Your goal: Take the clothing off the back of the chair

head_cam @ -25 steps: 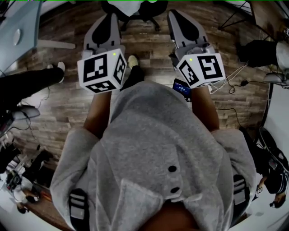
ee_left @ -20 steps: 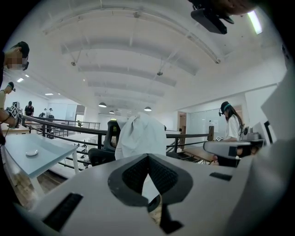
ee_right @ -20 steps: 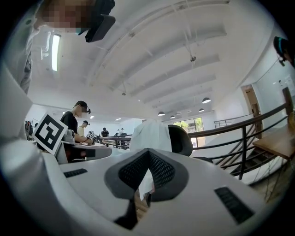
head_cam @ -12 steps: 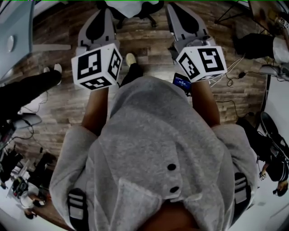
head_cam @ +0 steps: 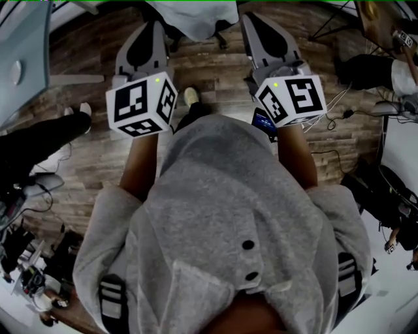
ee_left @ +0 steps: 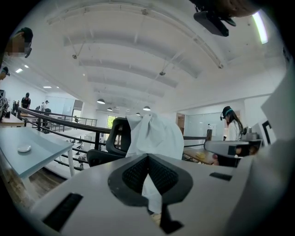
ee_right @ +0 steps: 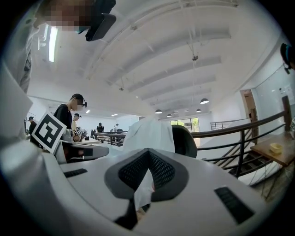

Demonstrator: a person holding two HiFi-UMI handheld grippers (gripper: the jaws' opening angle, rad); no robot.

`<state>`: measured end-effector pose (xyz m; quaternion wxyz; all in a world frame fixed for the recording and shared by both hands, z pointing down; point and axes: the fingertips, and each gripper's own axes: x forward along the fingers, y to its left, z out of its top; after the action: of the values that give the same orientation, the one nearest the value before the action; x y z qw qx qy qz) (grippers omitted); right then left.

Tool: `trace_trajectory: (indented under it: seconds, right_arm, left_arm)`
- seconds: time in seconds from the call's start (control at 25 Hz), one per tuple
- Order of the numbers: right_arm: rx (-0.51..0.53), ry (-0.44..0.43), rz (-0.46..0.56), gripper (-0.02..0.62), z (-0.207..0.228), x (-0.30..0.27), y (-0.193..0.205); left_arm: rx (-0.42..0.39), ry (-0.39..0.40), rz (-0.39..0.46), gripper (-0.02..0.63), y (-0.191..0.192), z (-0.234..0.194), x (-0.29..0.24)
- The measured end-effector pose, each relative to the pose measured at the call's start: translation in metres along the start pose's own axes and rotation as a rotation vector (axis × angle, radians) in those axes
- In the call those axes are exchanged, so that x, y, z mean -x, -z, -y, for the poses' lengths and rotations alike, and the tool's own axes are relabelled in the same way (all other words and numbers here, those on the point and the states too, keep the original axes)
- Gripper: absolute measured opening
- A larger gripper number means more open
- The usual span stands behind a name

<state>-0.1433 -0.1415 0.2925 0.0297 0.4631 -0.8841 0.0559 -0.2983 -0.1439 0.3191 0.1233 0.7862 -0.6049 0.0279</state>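
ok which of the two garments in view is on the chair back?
The white clothing, draped over the back of the black chair ahead. The grey buttoned top is worn by the person, not hung on anything.

I read no words, brands or numbers anywhere. The marker cube [head_cam: 142, 104] of the left gripper [head_cam: 154, 26] and the marker cube [head_cam: 292, 100] of the right gripper [head_cam: 253, 19] bear only black-and-white square patterns; the small lit screen [head_cam: 263, 121] is illegible

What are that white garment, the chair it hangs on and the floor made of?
White garment: thin woven cloth, matte, judging by its soft folds and drape. Office chair: dark back, seemingly mesh on a plastic frame; hard to confirm. Floor: wood or wood-look planks, with visible grain and seams.
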Motion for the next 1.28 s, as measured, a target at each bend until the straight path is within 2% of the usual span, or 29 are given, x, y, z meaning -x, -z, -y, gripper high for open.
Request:
trace_trajectory:
  seconds: [0.36,0.56,0.84,1.04,1.28]
  right_arm:
    - [0.043,0.006,-0.004,0.012,0.0,-0.034,-0.009]
    - [-0.005,0.029,0.02,0.011,0.009,-0.046,-0.015]
    - [0.004,0.067,0.021,0.012,0.015,-0.049,-0.017]
    - [0.036,0.095,0.006,0.011,0.018,-0.046,-0.016]
    - [0.052,0.085,0.006,0.012,0.018,-0.039,-0.018]
  left_arm:
    - [-0.005,0.044,0.034,0.011,-0.02,-0.024,-0.024]
    - [-0.004,0.078,0.05,0.011,-0.028,-0.037,-0.034]
    - [-0.01,0.109,0.043,0.011,-0.03,-0.045,-0.042]
    - [0.014,0.126,0.051,0.011,-0.025,-0.048,-0.043]
    - [-0.004,0.127,0.061,0.012,-0.027,-0.038,-0.036]
